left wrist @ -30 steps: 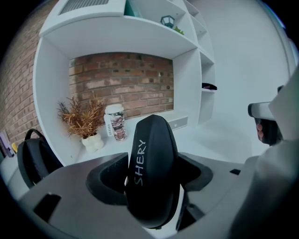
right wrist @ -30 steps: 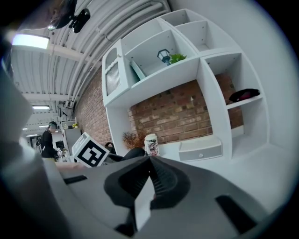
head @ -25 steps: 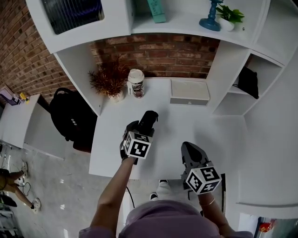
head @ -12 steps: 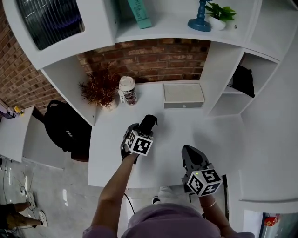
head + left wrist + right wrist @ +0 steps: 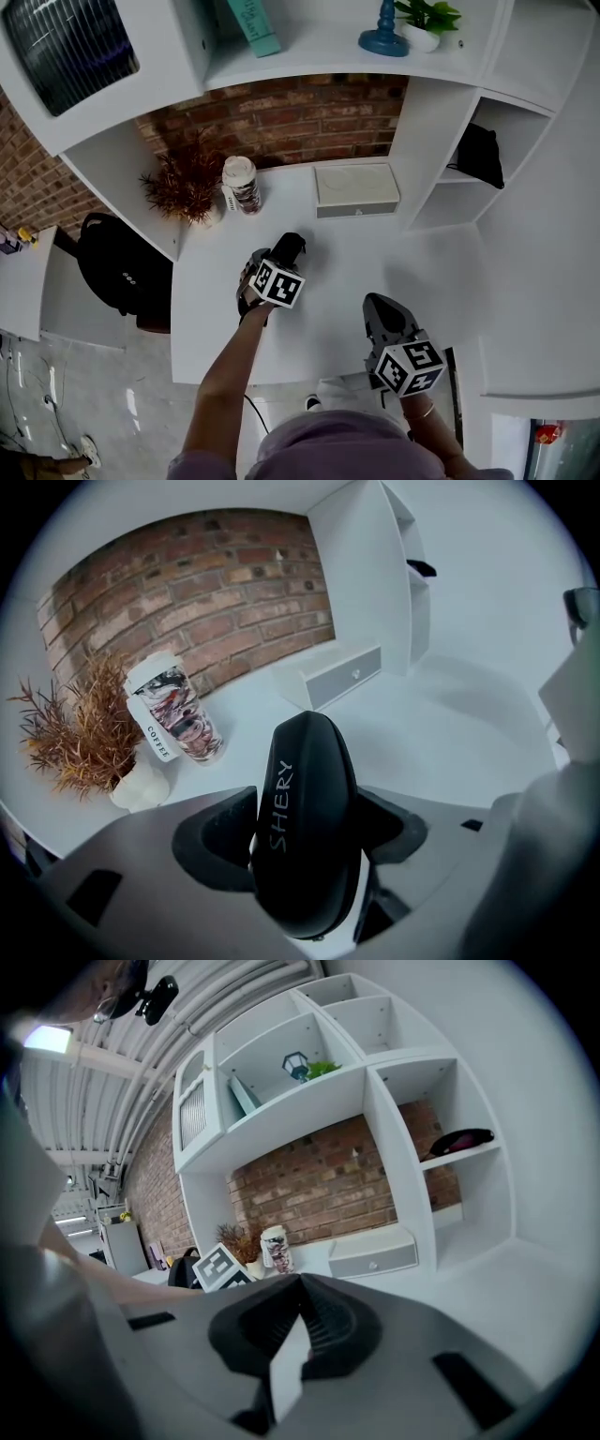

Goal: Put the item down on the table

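A black oval case (image 5: pixel 307 817) printed "SHERY" stands on edge between the jaws of my left gripper (image 5: pixel 306 834), which is shut on it. In the head view that gripper (image 5: pixel 287 253) and the case (image 5: pixel 291 247) are over the middle-left of the white table (image 5: pixel 375 258); whether the case touches the tabletop is unclear. My right gripper (image 5: pixel 379 315) hangs near the table's front edge, right of the left one. In its own view the right gripper (image 5: pixel 293 1333) has its jaws together with nothing between them.
At the back left stand a printed coffee cup (image 5: pixel 241 184) and a dried plant in a white pot (image 5: pixel 185 180). A flat white box (image 5: pixel 355 189) lies against the brick wall. A black bag (image 5: pixel 117 262) sits beside the table's left edge. Shelves rise at the right.
My left gripper has carried the case a little farther over the table toward the back wall. The right gripper has stayed near the front edge.
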Available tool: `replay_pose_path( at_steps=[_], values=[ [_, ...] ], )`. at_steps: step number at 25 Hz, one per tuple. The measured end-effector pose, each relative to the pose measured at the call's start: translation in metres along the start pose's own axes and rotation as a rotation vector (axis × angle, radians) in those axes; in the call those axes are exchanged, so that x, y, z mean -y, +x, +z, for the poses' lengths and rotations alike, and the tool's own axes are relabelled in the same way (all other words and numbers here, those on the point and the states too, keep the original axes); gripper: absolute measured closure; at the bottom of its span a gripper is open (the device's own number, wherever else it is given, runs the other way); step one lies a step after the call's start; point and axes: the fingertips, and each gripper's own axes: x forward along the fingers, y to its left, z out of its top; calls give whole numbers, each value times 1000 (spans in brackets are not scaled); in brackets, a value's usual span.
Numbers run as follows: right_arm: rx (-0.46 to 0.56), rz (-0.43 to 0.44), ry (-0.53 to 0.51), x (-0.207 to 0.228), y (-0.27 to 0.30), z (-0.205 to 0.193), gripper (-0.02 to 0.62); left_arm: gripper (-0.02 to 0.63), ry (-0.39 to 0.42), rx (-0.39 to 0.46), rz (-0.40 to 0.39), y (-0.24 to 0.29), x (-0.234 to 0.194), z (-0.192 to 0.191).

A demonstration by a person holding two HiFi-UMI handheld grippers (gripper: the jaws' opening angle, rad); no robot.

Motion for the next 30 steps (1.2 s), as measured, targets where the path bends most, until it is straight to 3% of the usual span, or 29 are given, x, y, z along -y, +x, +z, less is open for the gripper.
replay_pose_path(
  at_steps=[15,25,30],
  values=[
    [-12,-4,22,8,-1,-3,594,308,56,-68,8,18,6,-7],
    [-18,21,25,5,1,-3,594,273,74,-38,-12,10,13,-1],
    [-21,40,22,-1,1,-5,594,275,23,31,-16,-8,13,6]
  ],
)
